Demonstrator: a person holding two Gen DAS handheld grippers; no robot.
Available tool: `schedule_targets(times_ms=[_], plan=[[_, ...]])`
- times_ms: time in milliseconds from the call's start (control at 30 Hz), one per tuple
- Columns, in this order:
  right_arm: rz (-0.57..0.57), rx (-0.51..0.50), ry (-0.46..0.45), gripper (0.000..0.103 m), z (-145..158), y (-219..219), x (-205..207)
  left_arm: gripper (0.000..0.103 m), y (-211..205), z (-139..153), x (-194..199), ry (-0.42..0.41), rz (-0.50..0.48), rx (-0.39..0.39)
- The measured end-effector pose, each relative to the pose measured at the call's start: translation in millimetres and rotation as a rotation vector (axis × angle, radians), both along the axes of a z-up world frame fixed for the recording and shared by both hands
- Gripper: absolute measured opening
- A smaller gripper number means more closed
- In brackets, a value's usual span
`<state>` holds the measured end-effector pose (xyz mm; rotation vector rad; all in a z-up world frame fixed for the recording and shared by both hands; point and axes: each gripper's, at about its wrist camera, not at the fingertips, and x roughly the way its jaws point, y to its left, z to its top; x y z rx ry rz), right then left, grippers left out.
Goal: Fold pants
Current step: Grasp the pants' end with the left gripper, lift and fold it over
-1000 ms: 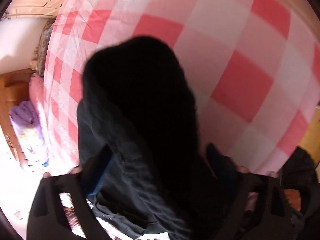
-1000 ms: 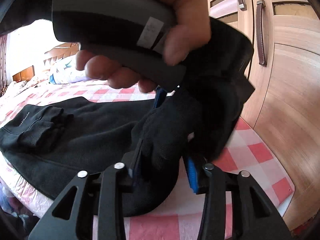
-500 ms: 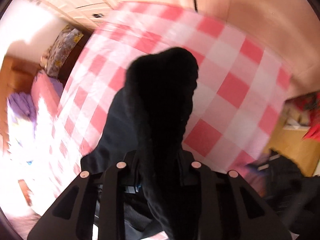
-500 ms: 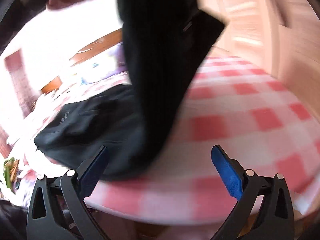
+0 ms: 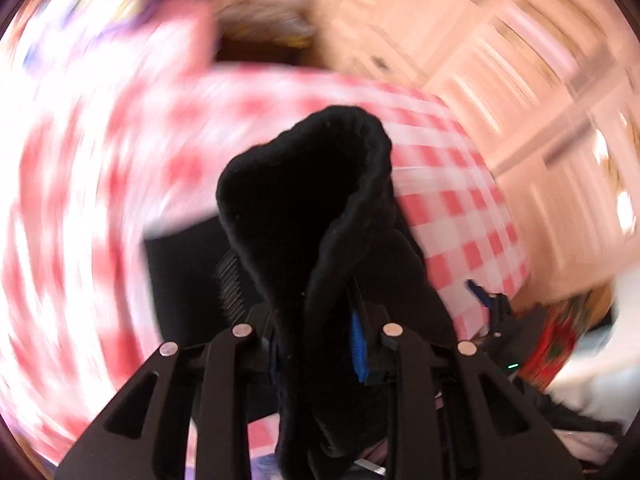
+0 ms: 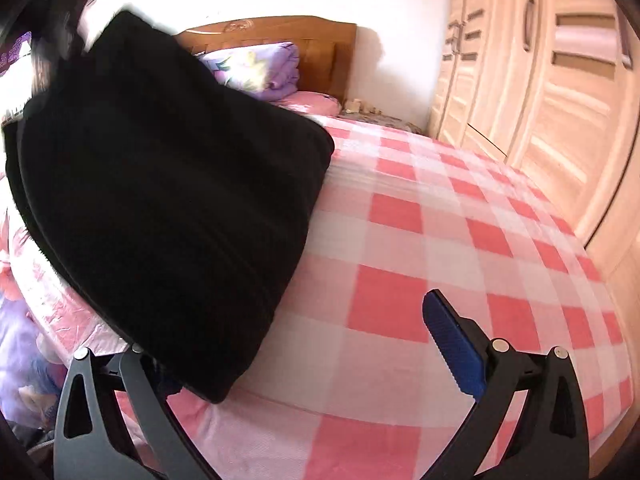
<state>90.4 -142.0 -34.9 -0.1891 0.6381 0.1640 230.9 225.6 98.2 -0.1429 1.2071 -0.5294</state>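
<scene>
Black pants, bunched thick, pinched between the left tool fingers, draped leftward ahead of the open right tool.

left tongs: black frame, silver rivets, blue pads | right tongs: black, blue ribbed pad

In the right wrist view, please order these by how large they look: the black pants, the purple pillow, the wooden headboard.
1. black pants, though nearness to the camera inflates them
2. wooden headboard, partly hidden
3. purple pillow

The last two look close in size.
</scene>
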Motion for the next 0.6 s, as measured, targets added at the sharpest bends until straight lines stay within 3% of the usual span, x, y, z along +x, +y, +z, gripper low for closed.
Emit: schedule_targets(times_ms=[100, 133, 167, 200, 267, 333, 400, 467, 567, 600], plan=[[0.007, -0.069, 0.022, 0.098, -8, 12, 7, 0.041, 63, -90, 1, 0.065, 0.143, -0.105], [0.007, -0.068, 0.027, 0.098, -9, 10, 6, 0.043, 76, -111, 0, 0.068, 0.164, -0.190], [0.006, -0.058, 0.029, 0.099, -8, 8, 7, 0.045, 91, -121, -5, 0.034, 0.184, -0.334], [0.006, -0.054, 0.037, 0.099, -7, 6, 9, 0.044, 101, -124, -11, 0.008, 0.212, -0.412], [0.003, -0.053, 0.039, 0.099, -8, 5, 5, 0.046, 110, -127, -19, -0.024, 0.258, -0.491], [0.002, -0.056, 0.038, 0.099, -10, 7, -1, 0.059, 112, -128, -25, -0.037, 0.274, -0.540], [0.007, -0.055, 0.035, 0.099, -10, 8, -4, 0.078, 107, -120, -32, -0.054, 0.285, -0.549], [0.009, -0.051, 0.036, 0.099, -11, 9, -6, 0.086, 97, -110, -33, -0.068, 0.265, -0.502], [0.010, -0.042, 0.040, 0.099, -11, 7, -8, 0.083, 78, -100, -32, -0.049, 0.202, -0.428], [0.011, -0.044, 0.040, 0.099, -11, 7, -6, 0.076, 72, -96, -35, -0.081, 0.189, -0.391]])
